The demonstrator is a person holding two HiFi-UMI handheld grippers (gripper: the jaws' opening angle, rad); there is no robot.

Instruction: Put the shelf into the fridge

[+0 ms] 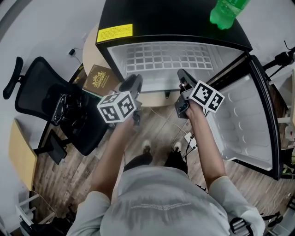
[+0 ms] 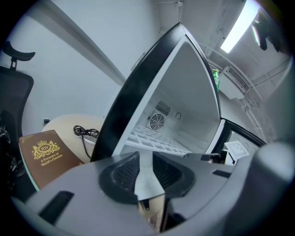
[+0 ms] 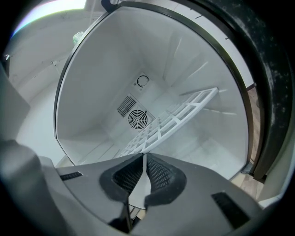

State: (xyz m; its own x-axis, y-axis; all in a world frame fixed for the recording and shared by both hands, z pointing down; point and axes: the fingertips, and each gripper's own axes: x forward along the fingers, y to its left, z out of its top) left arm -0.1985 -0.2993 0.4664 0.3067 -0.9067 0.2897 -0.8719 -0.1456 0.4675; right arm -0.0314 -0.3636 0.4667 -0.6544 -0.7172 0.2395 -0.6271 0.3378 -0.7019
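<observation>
The black fridge (image 1: 175, 18) stands open, and the white grid shelf (image 1: 168, 57) lies level inside it. My right gripper (image 1: 181, 74) reaches to the shelf's front edge. In the right gripper view its jaws (image 3: 144, 156) are closed down to a thin slit on that edge of the shelf (image 3: 179, 113). My left gripper (image 1: 137, 82) hangs just outside the fridge's opening, at its left side. Its jaws (image 2: 145, 154) stand apart with nothing between them, and the shelf (image 2: 156, 140) lies beyond them, untouched.
The fridge door (image 1: 244, 124) is swung wide to the right. A green bottle (image 1: 226, 11) stands on the fridge top. A brown book (image 1: 99, 80) and a black cable (image 2: 85, 132) lie on the round table (image 1: 90, 50) to the left, beside a black office chair (image 1: 55, 110).
</observation>
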